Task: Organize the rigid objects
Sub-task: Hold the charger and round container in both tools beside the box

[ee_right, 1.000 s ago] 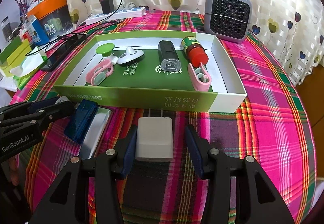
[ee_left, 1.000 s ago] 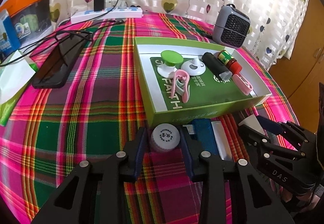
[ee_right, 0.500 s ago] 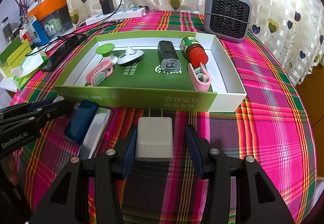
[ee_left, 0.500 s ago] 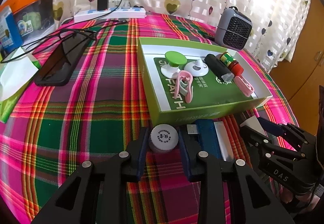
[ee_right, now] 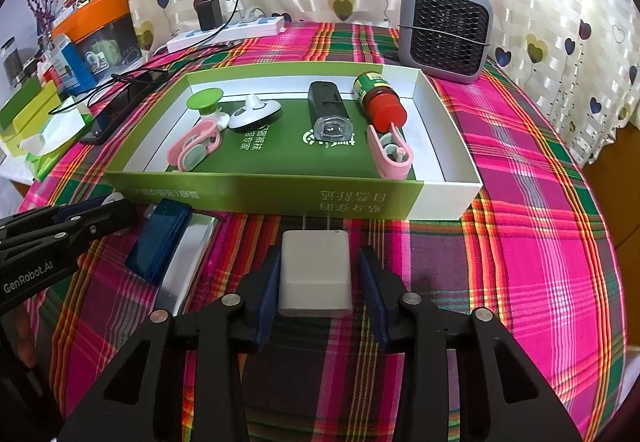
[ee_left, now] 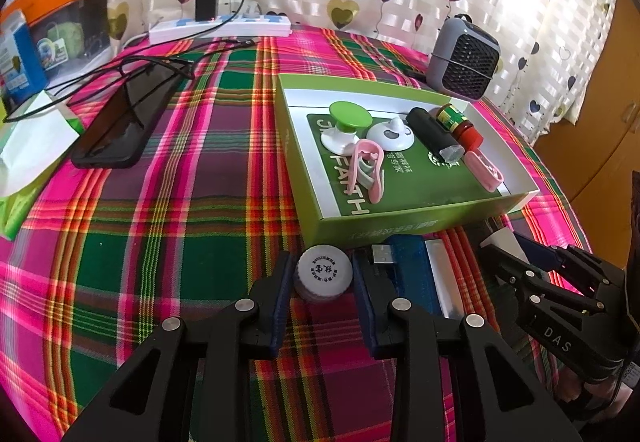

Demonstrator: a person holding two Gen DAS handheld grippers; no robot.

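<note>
A green and white box (ee_left: 400, 230) (ee_right: 448, 198) lies open on the plaid table and holds several small items. My left gripper (ee_left: 320, 274) has its fingers around a small white-capped bottle (ee_left: 323, 272) standing just in front of the box; the pads look close on both sides, touching or nearly so. My right gripper (ee_right: 318, 274) is open around a white plug adapter (ee_right: 316, 274) lying before the box; a gap shows on its right side. A blue USB device (ee_left: 404, 266) (ee_right: 160, 242) on a silver case (ee_right: 188, 262) lies between the grippers.
A grey fan heater (ee_right: 446, 30) stands behind the box. A black phone (ee_left: 120, 126), cables and a white power strip (ee_left: 220, 27) lie at the far left. Boxes and a tissue pack (ee_right: 44, 126) crowd the left edge. Bare cloth lies right of the box.
The left gripper has closed in on the white-capped bottle and the left view has shifted slightly. The right gripper and the adapter have not moved.
</note>
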